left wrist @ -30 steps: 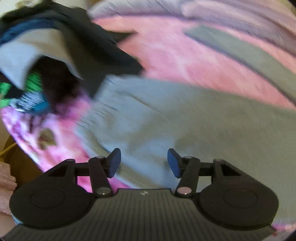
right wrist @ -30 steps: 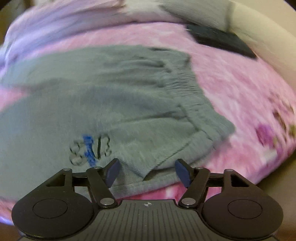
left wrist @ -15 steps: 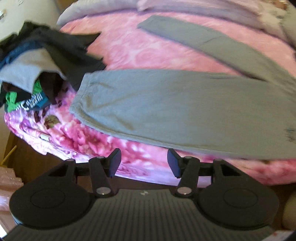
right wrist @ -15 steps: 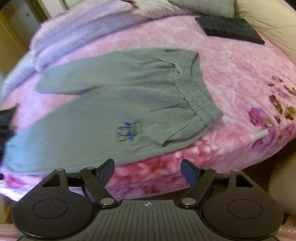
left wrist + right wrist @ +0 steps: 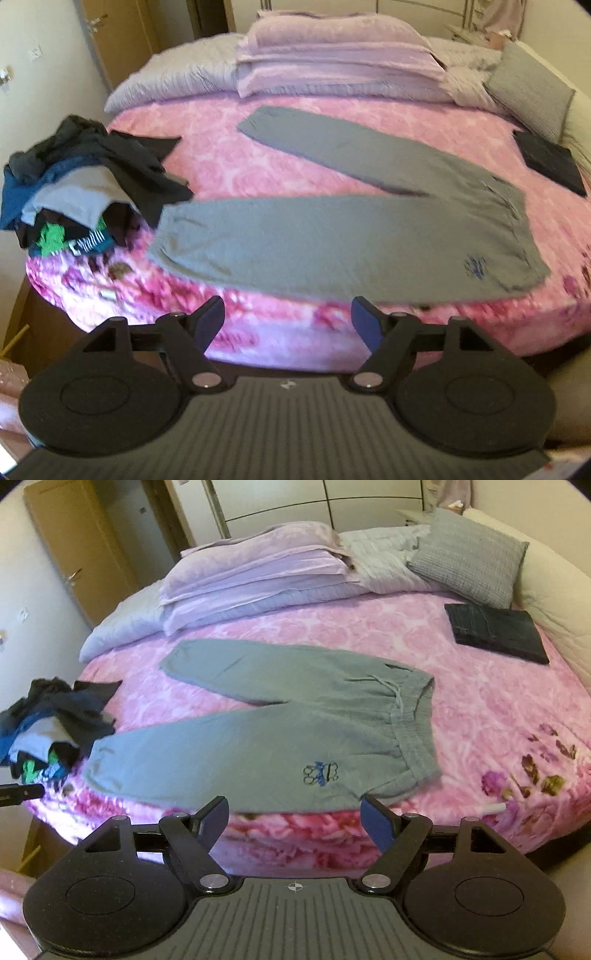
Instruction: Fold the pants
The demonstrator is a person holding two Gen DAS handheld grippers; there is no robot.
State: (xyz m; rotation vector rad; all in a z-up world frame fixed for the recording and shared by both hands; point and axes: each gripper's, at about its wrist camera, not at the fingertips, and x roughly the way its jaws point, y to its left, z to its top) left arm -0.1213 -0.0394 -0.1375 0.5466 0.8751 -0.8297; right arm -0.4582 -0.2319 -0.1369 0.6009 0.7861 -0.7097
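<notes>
The grey pants (image 5: 280,734) lie flat and unfolded on the pink bed (image 5: 480,709), beyond both grippers, the left gripper (image 5: 287,320) with jaws opening, the right gripper (image 5: 294,814) with jaws wide apart, nothing between either.

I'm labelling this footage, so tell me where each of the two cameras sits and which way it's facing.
Left wrist: on the left gripper, angled down over the bed's near edge at the grey pants and clothes pile; its own jaws, opening, hold nothing.
Right wrist: on the right gripper, angled down the same way, nearer the waistband; own jaws open, empty.
Shared: pants, pile, pink blanket, folded dark garment.
</notes>
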